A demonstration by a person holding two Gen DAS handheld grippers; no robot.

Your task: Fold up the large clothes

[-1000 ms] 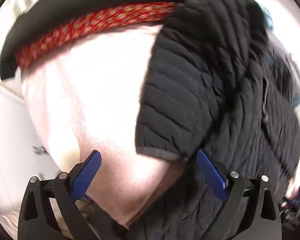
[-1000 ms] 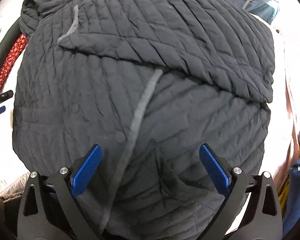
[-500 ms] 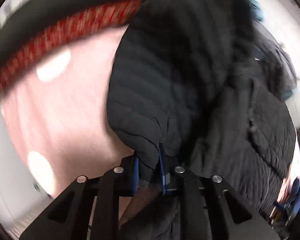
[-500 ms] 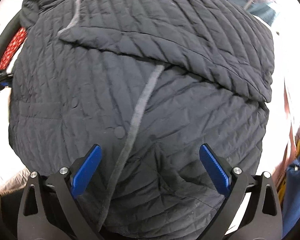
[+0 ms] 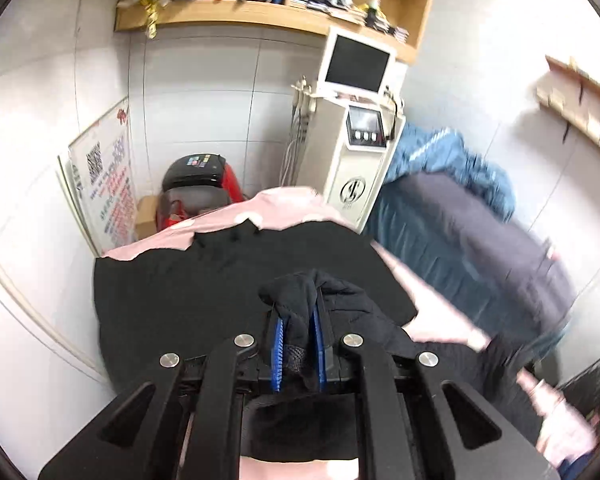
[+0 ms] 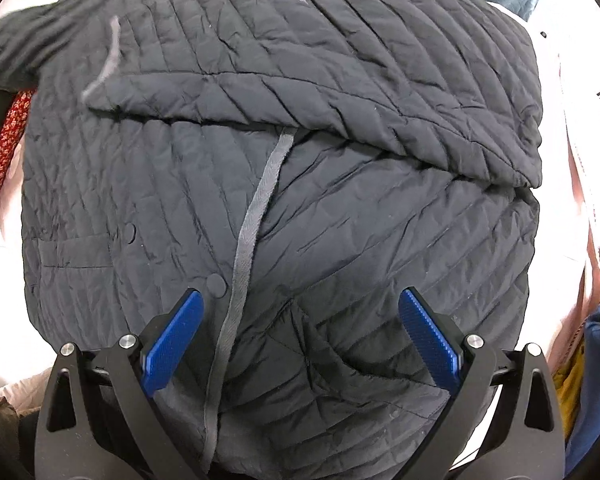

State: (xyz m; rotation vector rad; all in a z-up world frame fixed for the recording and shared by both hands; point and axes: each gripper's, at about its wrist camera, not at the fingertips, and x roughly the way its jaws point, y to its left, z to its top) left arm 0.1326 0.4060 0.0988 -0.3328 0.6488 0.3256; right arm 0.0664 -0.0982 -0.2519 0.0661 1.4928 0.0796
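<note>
Left gripper (image 5: 298,344): blue pads closed tight on a bunched fold of the black quilted jacket (image 5: 236,280); fabric pokes up between and above the fingertips. Rest of the jacket spreads dark just ahead of and below the tool, over a pink polka-dot sheet (image 5: 276,208). Further ahead: white machine with a screen (image 5: 352,128); ahead-left a red and black appliance (image 5: 200,184) and a printed sign (image 5: 108,188) against the wall; ahead-right a blue garment pile (image 5: 452,168). Wooden shelf (image 5: 260,8) high up. Right edge is motion-blurred.

Right gripper (image 6: 300,344): jaws wide apart, nothing between the pads, hovering over the jacket (image 6: 340,220), which fills the view. Grey placket strip (image 6: 256,224) runs straight ahead from between the fingers. One sleeve (image 6: 320,92) lies folded across the body further ahead. Snap button (image 6: 217,285) just beside the left pad. Red floral fabric (image 6: 4,152) far left.
</note>
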